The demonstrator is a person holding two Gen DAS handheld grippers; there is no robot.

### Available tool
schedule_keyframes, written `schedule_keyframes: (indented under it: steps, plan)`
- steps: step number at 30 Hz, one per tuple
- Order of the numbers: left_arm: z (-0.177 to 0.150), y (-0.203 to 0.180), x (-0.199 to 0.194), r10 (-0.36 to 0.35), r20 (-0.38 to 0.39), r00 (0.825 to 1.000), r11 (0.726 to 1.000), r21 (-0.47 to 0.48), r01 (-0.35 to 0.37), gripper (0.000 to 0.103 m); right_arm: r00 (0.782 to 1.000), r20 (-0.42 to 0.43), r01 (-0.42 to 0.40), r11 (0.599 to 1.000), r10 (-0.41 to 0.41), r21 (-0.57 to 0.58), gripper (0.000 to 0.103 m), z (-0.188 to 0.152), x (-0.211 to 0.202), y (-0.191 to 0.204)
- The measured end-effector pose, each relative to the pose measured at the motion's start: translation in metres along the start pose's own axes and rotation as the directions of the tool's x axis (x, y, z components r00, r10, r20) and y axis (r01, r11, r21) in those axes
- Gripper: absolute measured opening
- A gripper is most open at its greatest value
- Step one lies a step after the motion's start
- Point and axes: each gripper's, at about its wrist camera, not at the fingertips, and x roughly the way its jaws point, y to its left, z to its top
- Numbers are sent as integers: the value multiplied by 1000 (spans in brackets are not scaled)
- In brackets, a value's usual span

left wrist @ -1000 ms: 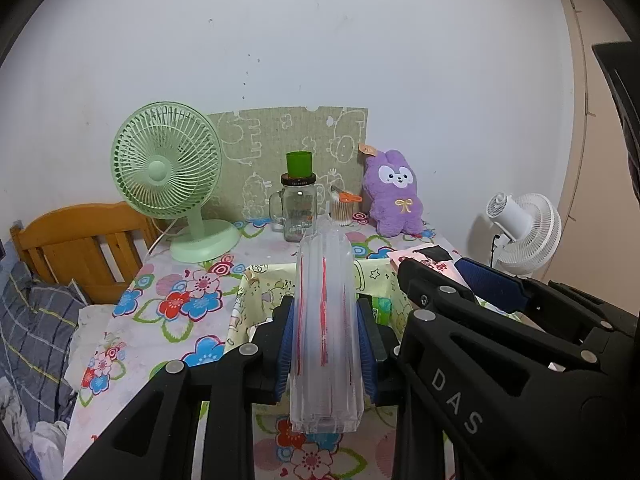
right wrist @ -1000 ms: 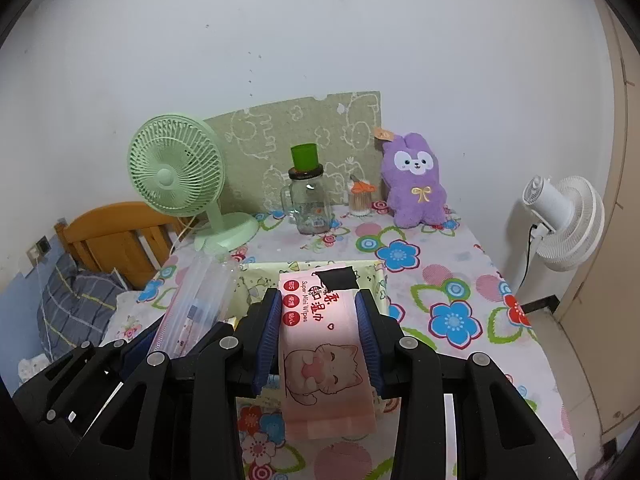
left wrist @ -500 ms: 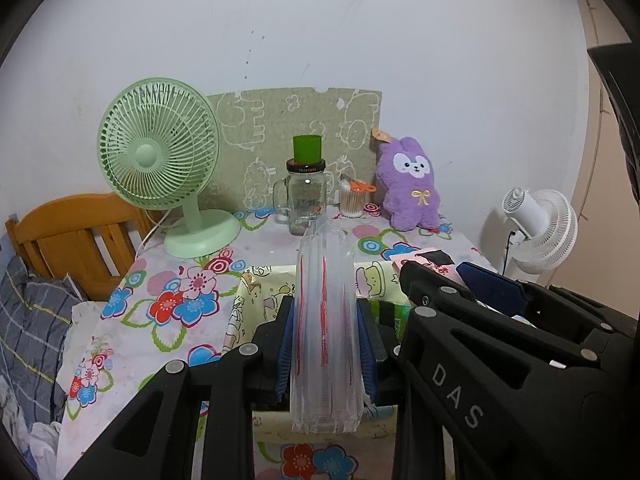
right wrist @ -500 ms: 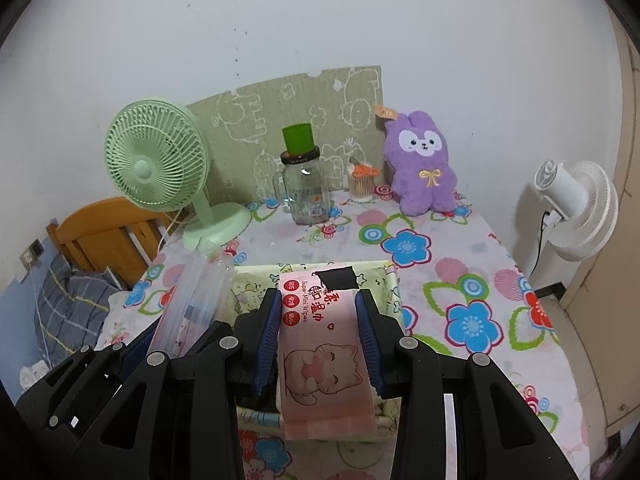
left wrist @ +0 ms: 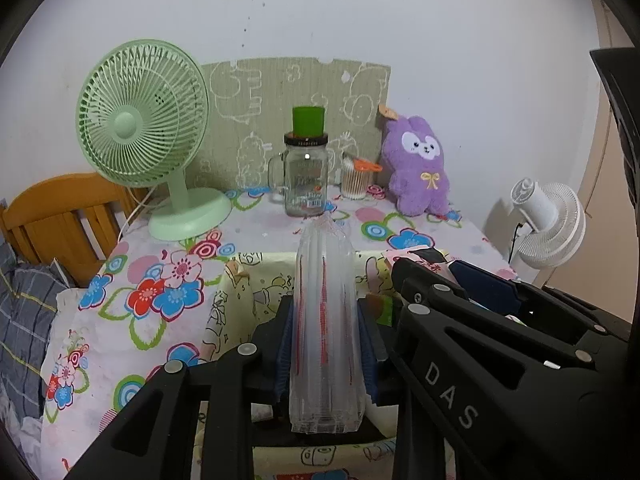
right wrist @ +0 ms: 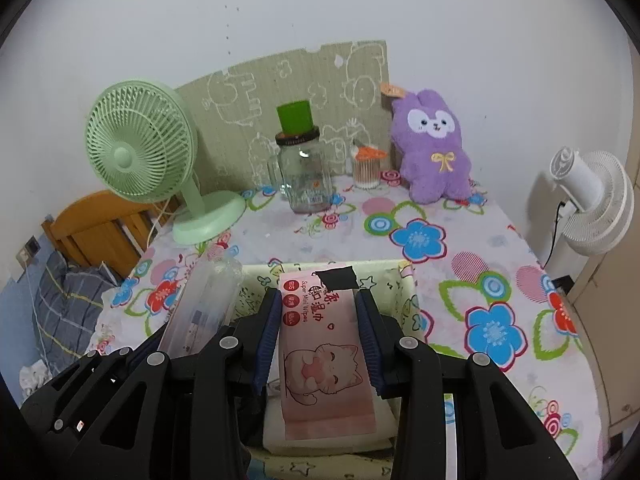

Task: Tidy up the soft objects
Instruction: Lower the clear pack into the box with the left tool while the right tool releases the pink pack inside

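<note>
Wipes pack (right wrist: 324, 344) in right tool (right wrist: 319, 340)

- Ahead of me a table (left wrist: 132, 320) wears a cloth of bright flowers.
- Behind it rises a plain white wall (left wrist: 360, 12), a green cartoon-printed board (left wrist: 256, 120) leaning on it.
- Left of the table I see a wooden chair (left wrist: 60, 216) and grey checked bedding (left wrist: 24, 320).
- Right of the table stands a white fan (right wrist: 596, 204), plugged in.
</note>
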Motion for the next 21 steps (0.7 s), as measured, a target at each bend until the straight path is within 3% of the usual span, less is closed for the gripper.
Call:
schedule_keyframes:
  steps: [6,8,13,21]
  plan:
    - [-2,6,12,9,-29,1000,1000,-14,-10,42,1000,-21,0,1000,0,-10,41,-2,11,1]
    - [-3,10,13,24,-35,999,999,-21,-25,56,1000,-21,-5,1000,5,-16,41,-4,13,3]
    - [-5,14,14,40,-39,998,999,-16,-41,70,999,-29,-22,1000,21,-18,41,-5,19,8]
    - [-5,21,18,49,-54,997,998,-24,-51,70,998,-37,-57,998,55,-29,42,-4,30,16]
